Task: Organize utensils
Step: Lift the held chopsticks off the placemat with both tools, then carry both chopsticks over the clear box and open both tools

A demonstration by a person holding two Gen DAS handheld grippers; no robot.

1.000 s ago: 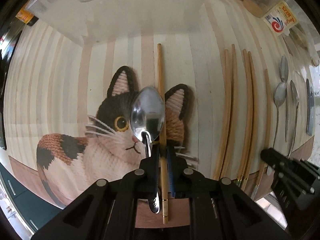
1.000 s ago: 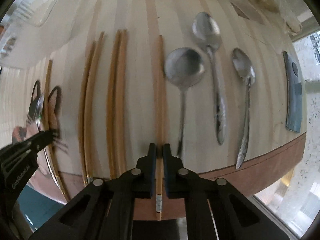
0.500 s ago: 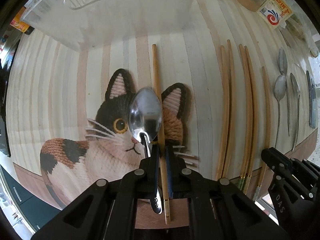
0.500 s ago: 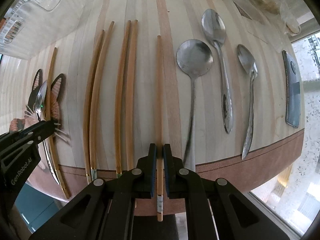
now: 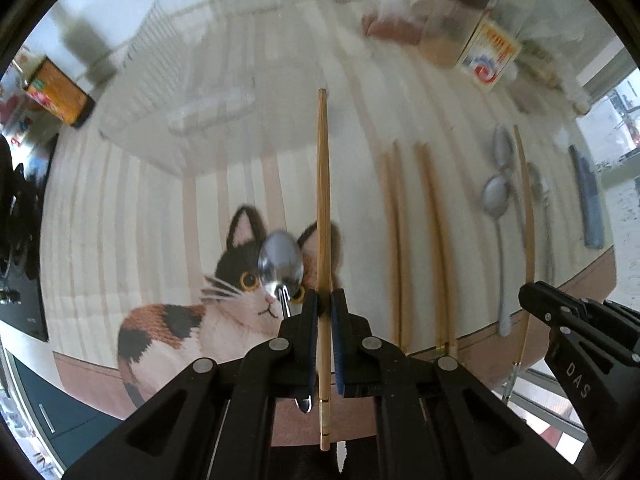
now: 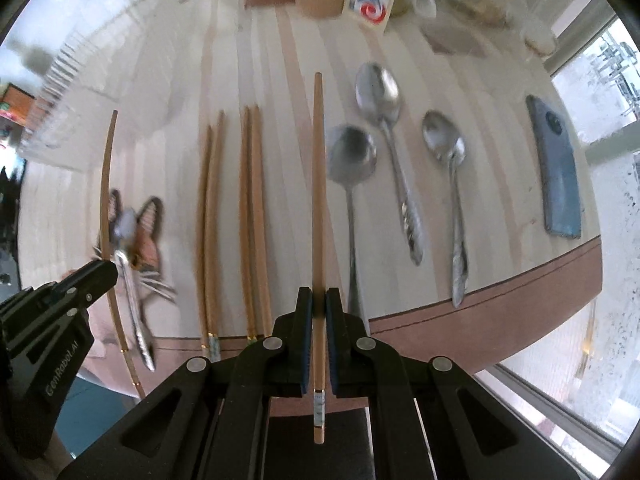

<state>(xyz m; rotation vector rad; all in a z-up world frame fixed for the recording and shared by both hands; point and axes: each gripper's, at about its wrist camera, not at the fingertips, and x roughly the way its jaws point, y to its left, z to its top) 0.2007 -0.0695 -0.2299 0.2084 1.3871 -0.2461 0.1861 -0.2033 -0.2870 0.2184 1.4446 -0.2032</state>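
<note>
Chopstick (image 5: 323, 208) clamped in left gripper (image 5: 324, 308), long axis along the fingers, tip pointing away from the camera, above the cat mat (image 5: 192, 320). Right gripper (image 6: 319, 304) grips a second chopstick (image 6: 318, 184), same alignment, over the table (image 6: 500, 280).

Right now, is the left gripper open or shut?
Shut. The left gripper is clamped on a wooden chopstick, which runs straight between its pads, above the cat mat.

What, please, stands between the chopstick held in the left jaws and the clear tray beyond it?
Nothing visible: only bare striped mat lies between the chopstick and the clear tray; the spoon sits beside the left gripper, not ahead.
</note>
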